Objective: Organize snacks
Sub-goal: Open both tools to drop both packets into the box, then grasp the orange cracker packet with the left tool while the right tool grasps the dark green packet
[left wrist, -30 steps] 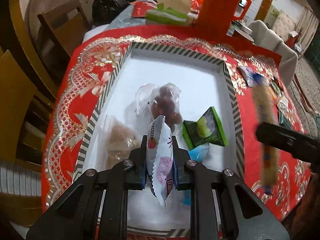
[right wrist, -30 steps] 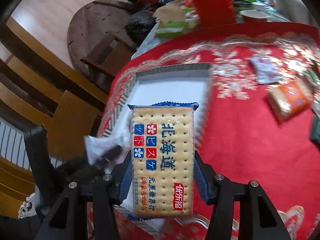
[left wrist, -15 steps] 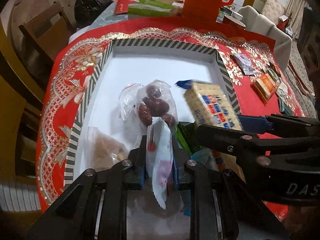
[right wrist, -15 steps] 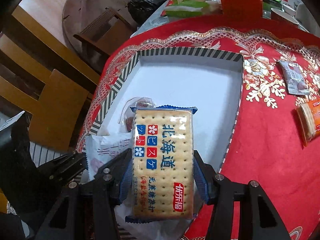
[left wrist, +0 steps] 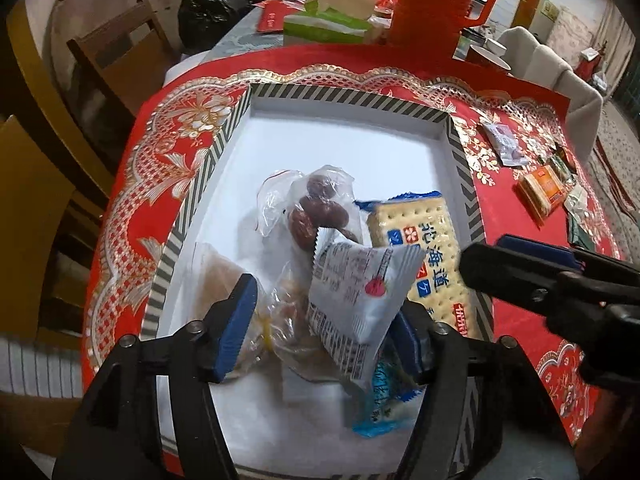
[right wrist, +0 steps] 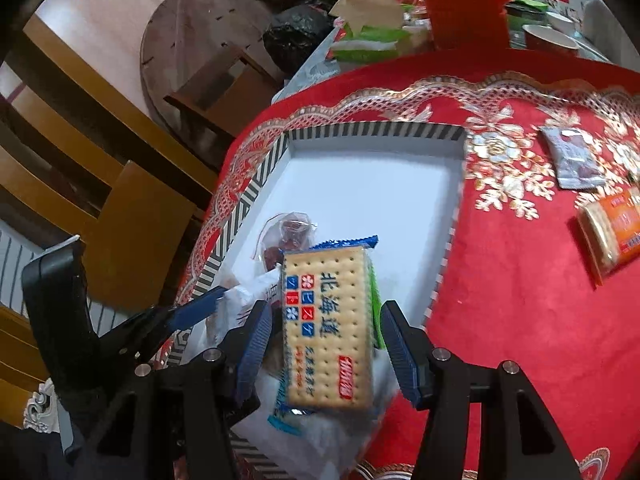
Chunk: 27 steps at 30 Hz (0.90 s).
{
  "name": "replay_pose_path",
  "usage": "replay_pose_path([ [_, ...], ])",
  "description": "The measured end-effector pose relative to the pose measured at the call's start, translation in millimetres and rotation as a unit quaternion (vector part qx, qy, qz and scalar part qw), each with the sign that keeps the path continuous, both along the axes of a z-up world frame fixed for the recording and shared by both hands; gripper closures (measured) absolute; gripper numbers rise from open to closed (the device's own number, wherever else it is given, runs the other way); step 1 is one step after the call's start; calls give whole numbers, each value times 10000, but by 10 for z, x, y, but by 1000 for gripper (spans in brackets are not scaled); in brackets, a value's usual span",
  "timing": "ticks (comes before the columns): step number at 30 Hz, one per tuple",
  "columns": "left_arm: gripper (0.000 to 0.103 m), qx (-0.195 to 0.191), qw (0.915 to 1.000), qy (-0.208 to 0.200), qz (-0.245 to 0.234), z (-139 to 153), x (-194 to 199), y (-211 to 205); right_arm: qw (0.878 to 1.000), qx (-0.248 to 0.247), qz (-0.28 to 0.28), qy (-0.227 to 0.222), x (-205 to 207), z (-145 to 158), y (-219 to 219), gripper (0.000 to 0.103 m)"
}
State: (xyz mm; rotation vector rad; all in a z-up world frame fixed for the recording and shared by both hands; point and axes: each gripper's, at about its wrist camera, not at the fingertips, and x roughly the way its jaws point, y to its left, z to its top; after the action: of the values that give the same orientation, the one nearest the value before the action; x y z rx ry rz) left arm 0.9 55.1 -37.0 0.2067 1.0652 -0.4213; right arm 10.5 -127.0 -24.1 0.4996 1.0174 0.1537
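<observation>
A white tray with a striped rim (left wrist: 348, 98) (right wrist: 376, 130) sits on the red tablecloth. My left gripper (left wrist: 324, 328) is open over its near end; a white snack packet (left wrist: 360, 292) lies loose between its fingers on the pile. My right gripper (right wrist: 326, 340) is open around a cracker pack (right wrist: 326, 328) (left wrist: 424, 248) that rests in the tray's near right corner. A clear bag of red dates (left wrist: 316, 208), a clear bag of brown snacks (left wrist: 216, 280) and a blue packet (left wrist: 384, 404) also lie in the tray.
More snacks lie on the cloth right of the tray: a grey packet (right wrist: 572, 158) (left wrist: 506, 140) and an orange cracker pack (right wrist: 612, 232) (left wrist: 542, 192). A tissue box (left wrist: 324, 26) and a red pitcher (left wrist: 436, 0) stand beyond the tray. Wooden chairs (right wrist: 132, 216) stand at the left.
Both grippers have opened. The white packet dropped from my left gripper onto the pile. The cracker pack left my right gripper's hold and lies in the tray over the green packet.
</observation>
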Motion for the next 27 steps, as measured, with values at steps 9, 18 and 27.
replay_pose_path([
  [9,32,29,9985,-529,105,251,-301,-428,9985,188,-505,4,-501,-58,-735,48],
  [18,32,-68,9984,-486,-278,297,-540,-1002,9894,-1258,-704,-195,-1048,42,-1812,48],
  [27,32,-18,9958,-144,-907,155,-693,-1477,9828,-1715,624,290,-1032,-270,-2503,47],
])
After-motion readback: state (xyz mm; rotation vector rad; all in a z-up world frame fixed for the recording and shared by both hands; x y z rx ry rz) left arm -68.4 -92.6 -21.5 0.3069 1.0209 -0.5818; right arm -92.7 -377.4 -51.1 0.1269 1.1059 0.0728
